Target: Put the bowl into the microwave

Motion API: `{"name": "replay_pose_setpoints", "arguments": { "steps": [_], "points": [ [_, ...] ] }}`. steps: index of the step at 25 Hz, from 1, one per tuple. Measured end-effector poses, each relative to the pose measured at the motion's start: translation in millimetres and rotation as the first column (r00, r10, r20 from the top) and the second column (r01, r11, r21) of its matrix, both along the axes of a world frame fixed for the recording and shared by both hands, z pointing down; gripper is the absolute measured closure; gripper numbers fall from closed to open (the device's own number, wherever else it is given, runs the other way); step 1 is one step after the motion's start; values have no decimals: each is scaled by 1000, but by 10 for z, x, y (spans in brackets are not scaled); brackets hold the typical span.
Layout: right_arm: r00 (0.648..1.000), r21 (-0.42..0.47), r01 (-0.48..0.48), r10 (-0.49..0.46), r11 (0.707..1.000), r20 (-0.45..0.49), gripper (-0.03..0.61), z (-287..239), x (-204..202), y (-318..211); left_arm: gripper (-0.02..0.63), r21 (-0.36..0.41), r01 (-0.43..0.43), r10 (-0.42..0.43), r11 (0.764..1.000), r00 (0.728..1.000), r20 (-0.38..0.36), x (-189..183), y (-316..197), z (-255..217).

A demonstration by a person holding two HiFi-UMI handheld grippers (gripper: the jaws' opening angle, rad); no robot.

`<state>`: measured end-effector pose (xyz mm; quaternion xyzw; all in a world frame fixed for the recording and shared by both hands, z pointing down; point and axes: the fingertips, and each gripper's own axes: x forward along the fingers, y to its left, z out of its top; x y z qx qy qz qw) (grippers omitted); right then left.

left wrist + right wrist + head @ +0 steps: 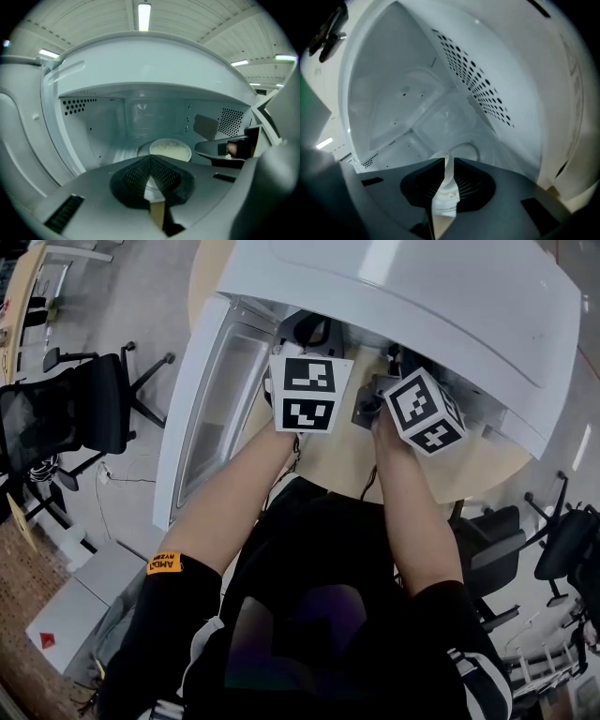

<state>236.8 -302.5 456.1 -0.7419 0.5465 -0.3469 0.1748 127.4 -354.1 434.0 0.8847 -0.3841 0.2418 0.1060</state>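
The white microwave (422, 296) stands on a round table with its door (211, 399) swung open to the left. Both grippers reach into its cavity, and only their marker cubes show in the head view. A pale bowl (169, 151) sits low on the cavity floor, over the turntable ring (465, 149). My right gripper (444, 161) is shut on the bowl's rim (446, 197), which shows as a thin white strip between its jaws. My left gripper (150, 161) hovers just in front of the bowl, shut with nothing in it. The right gripper's jaw (220, 149) touches the bowl's right side.
The cavity's perforated side wall (478, 84) is close on the right of the right gripper. The tan tabletop (469, 474) shows under the microwave's front. Black office chairs (75, 418) stand left, and more chairs (562, 540) stand right of the table.
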Motion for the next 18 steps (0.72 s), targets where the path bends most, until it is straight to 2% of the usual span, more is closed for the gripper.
{"name": "replay_pose_setpoints", "arguments": {
  "steps": [6,11,18],
  "points": [
    [988,-36,53,-58,998,-147,529,-201,-121,134,569,-14,-9,8,1000,998,-64,-85,112,-145],
    [967,-54,95,-105,994,-233,529,-391,-215,251,569,-25,-21,18,999,993,-118,-132,221,-256],
    [921,-125,162,-195,979,-336,531,-543,-457,512,569,1,-49,49,999,995,-86,-222,485,-378]
  ]
}}
